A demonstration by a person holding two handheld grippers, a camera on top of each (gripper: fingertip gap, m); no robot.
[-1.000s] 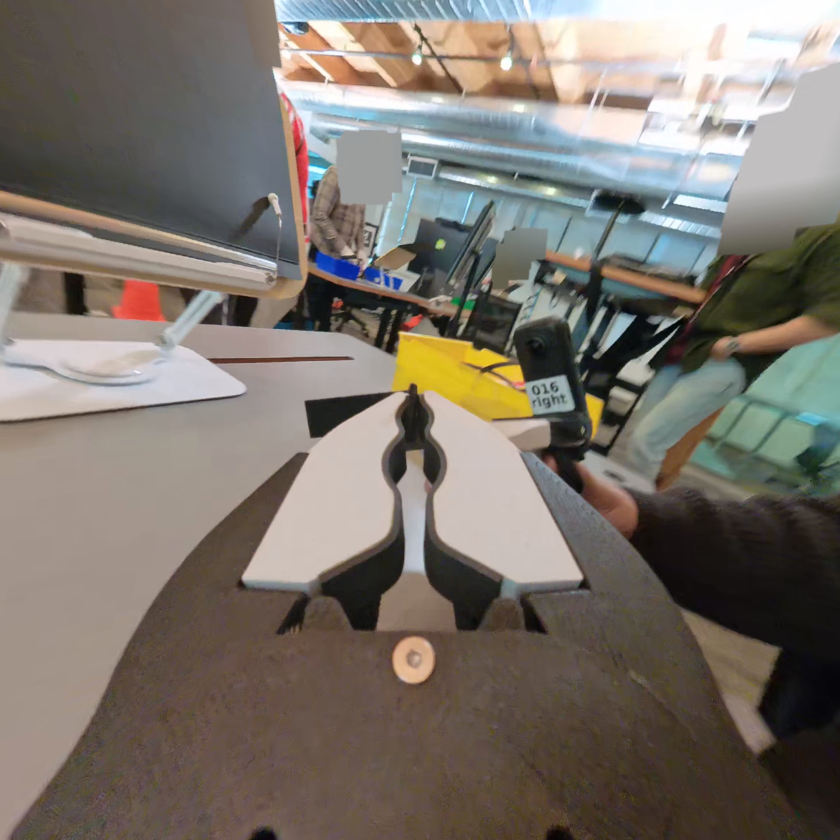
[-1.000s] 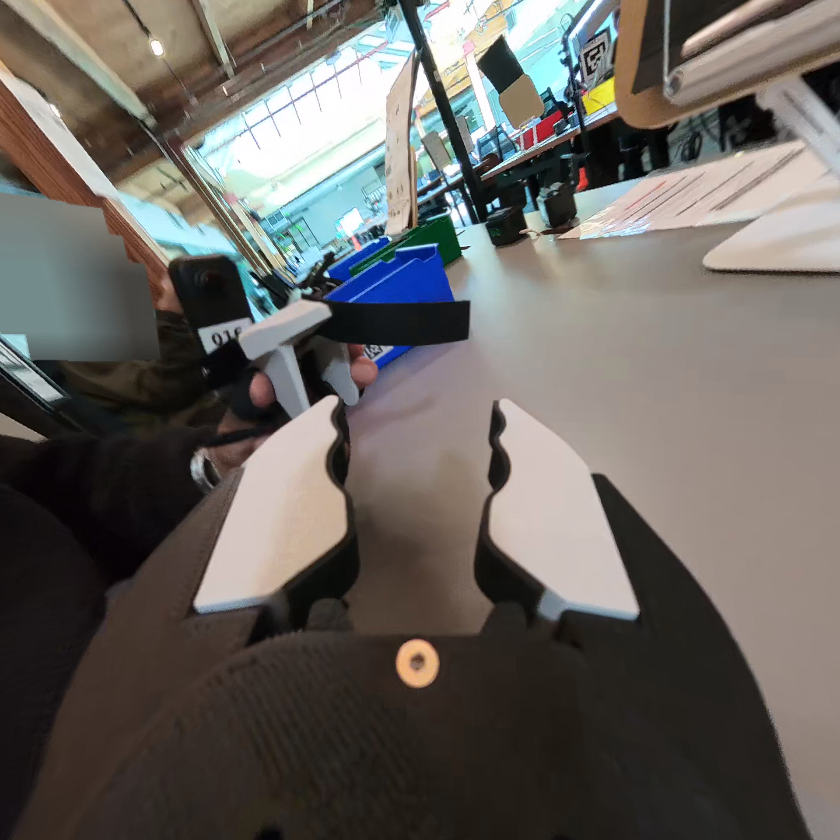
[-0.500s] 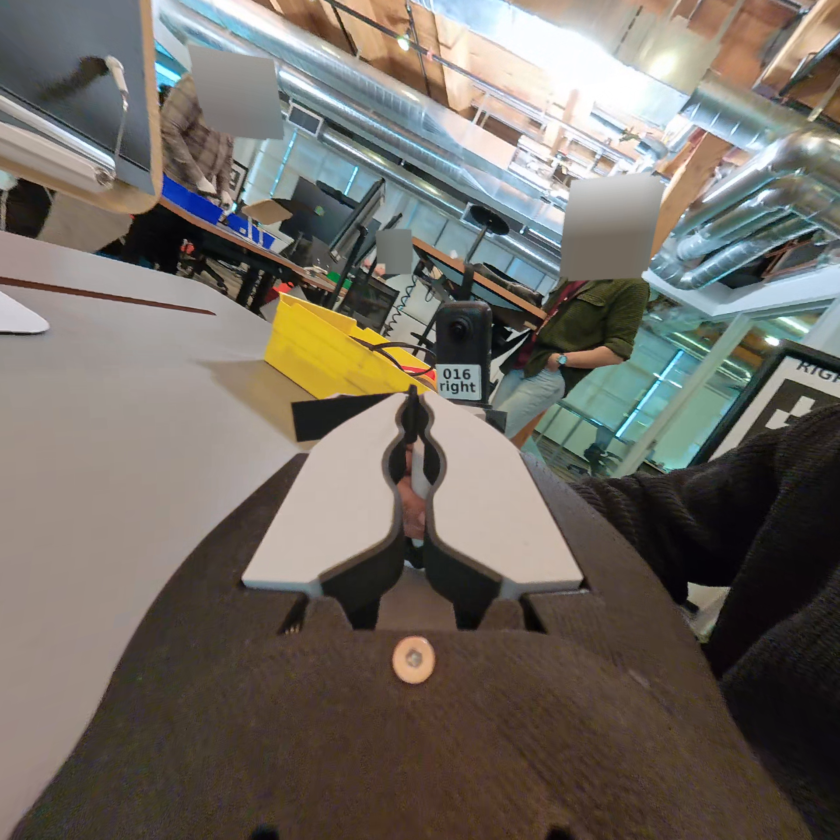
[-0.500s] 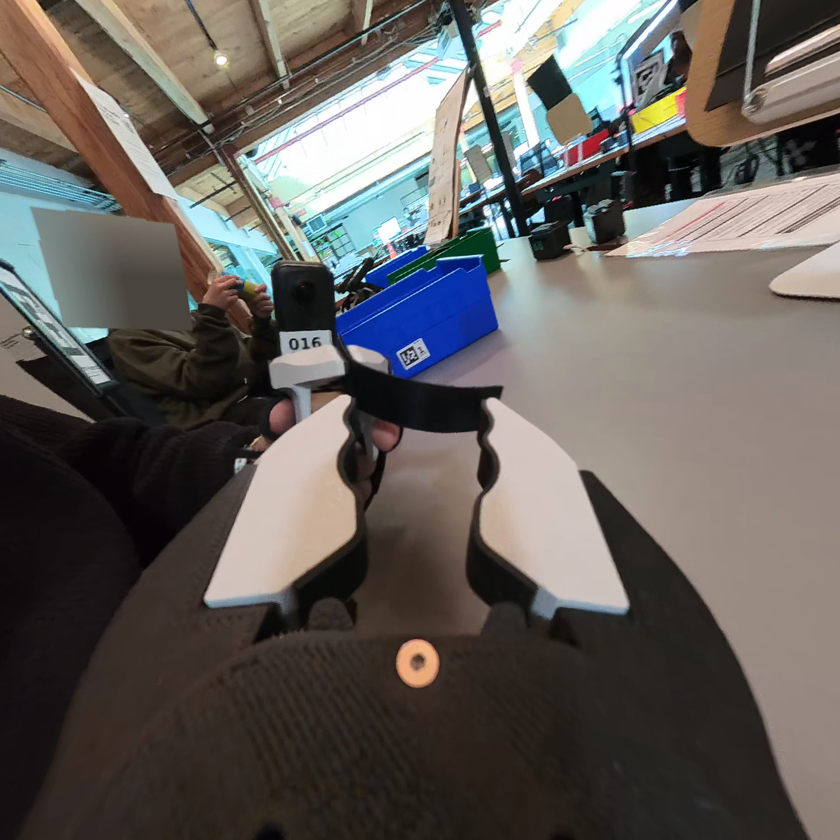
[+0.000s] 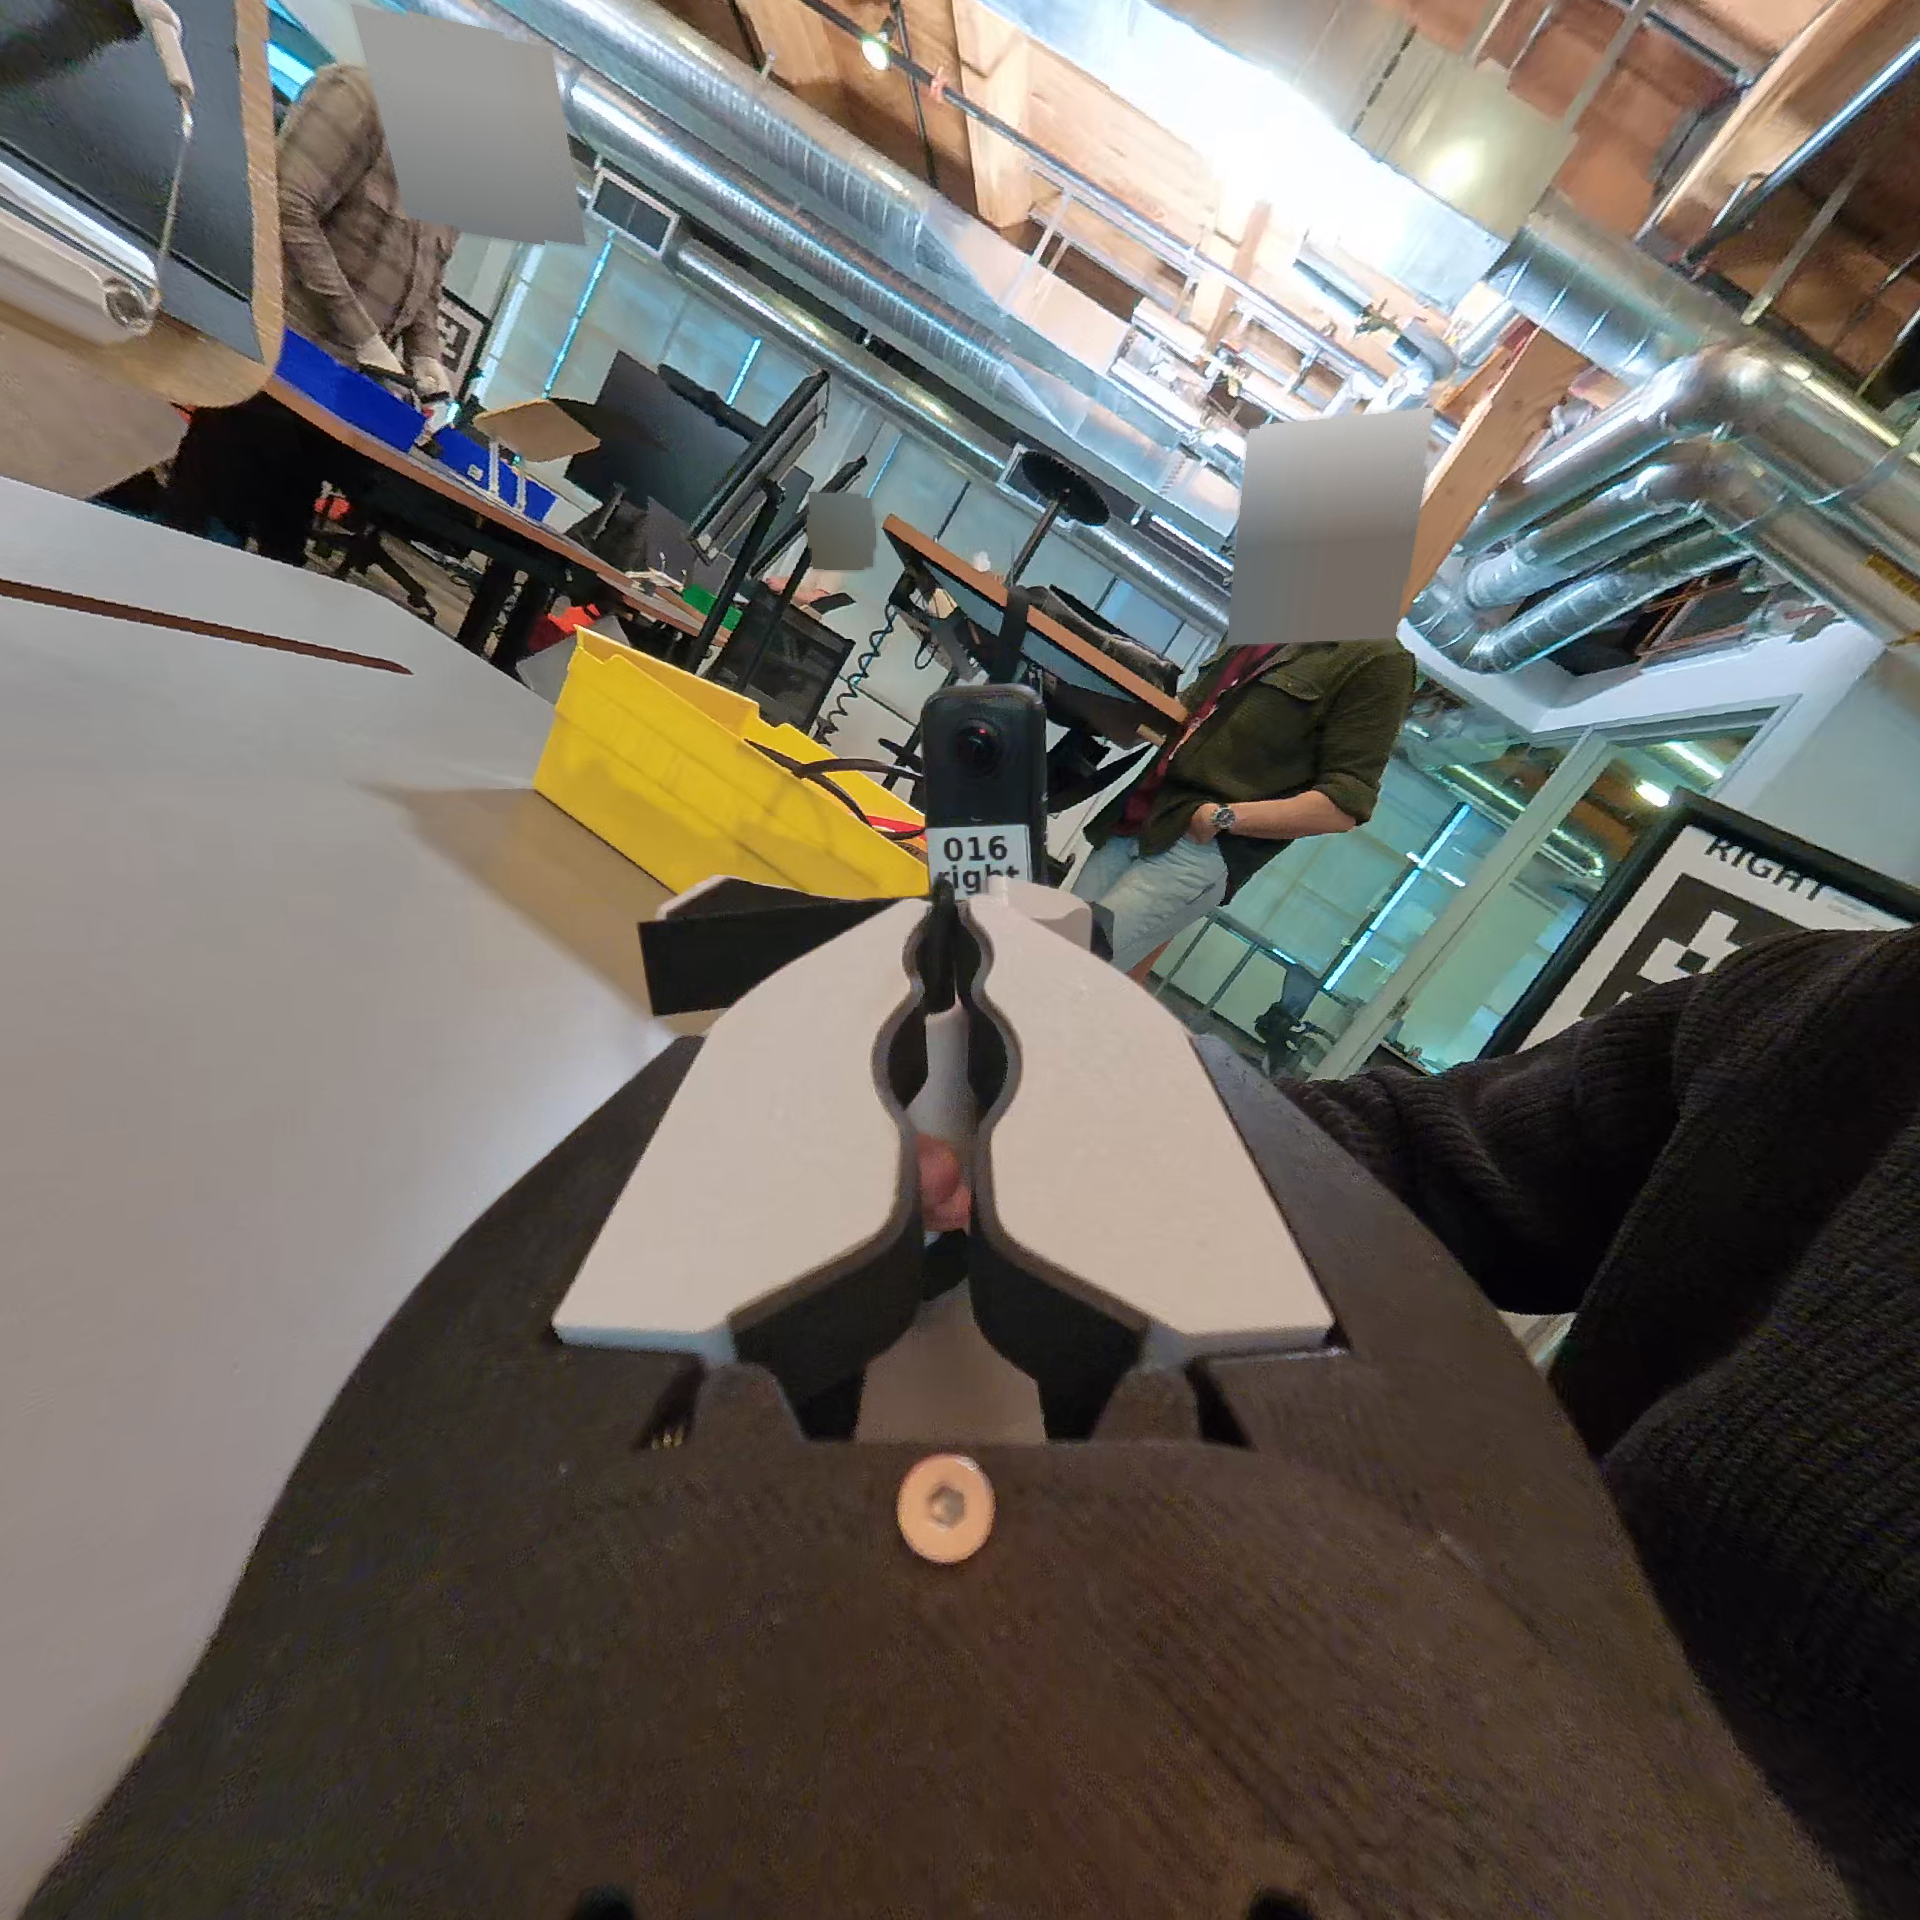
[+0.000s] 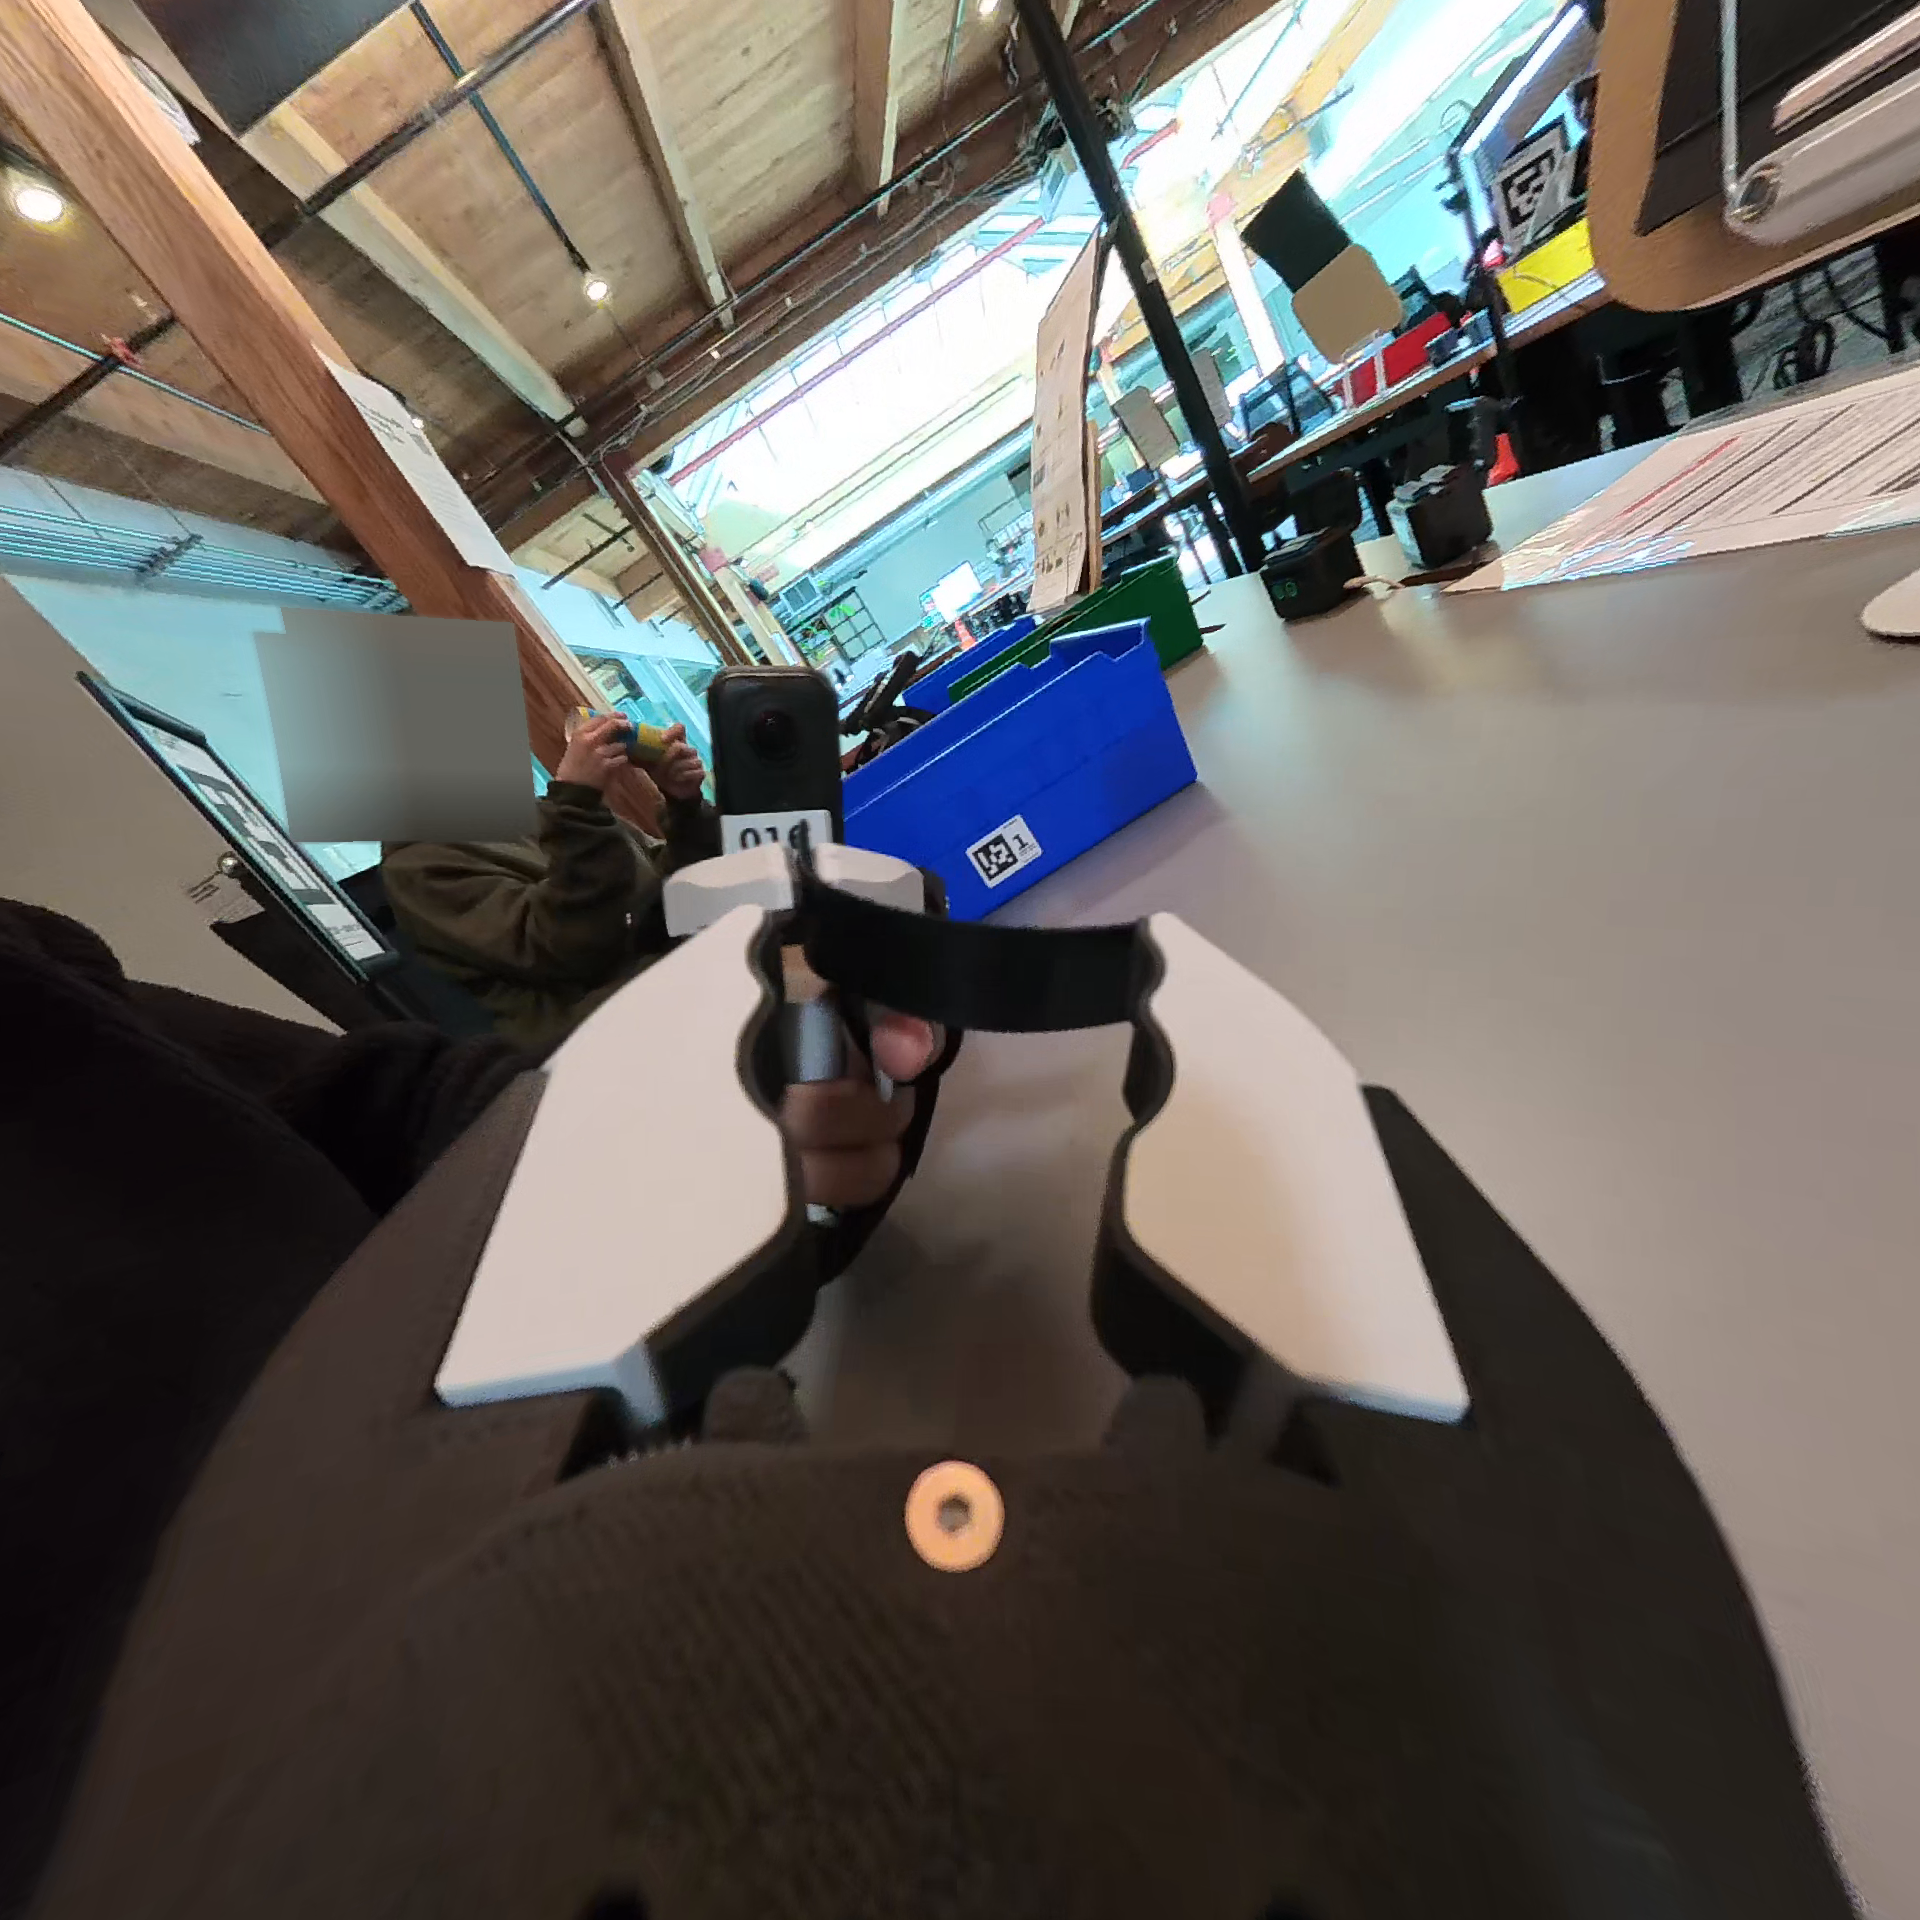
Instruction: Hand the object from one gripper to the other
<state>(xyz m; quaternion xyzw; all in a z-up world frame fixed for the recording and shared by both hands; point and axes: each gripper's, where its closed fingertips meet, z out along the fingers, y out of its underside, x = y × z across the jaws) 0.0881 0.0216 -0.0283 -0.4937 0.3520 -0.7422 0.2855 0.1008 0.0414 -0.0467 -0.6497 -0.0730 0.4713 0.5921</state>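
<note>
The object is a flat black strap (image 5: pixel 727 961). My left gripper (image 5: pixel 948 920) is shut on one end of it, and the rest sticks out to the left in the left wrist view. My right gripper (image 6: pixel 956 951) is open. In the right wrist view the strap (image 6: pixel 987 982) spans the gap between its two white fingers, and I cannot tell whether it touches them. The left gripper (image 6: pixel 795 873) faces it just beyond the fingertips. The right gripper (image 5: pixel 883 904) shows behind the left one's tips, mostly hidden, above the grey table (image 5: pixel 260 935).
A yellow bin (image 5: pixel 707 769) stands on the table behind the grippers. A blue bin (image 6: pixel 1039 790) and a green bin (image 6: pixel 1153 613) stand at the table's far edge. Small black boxes (image 6: pixel 1309 577) and a paper sheet (image 6: pixel 1714 499) lie farther right. People stand or sit beyond the table.
The two grippers have come together nose to nose. The strap held by the left gripper now lies between the right gripper's open fingers. Neither gripper's opening has changed.
</note>
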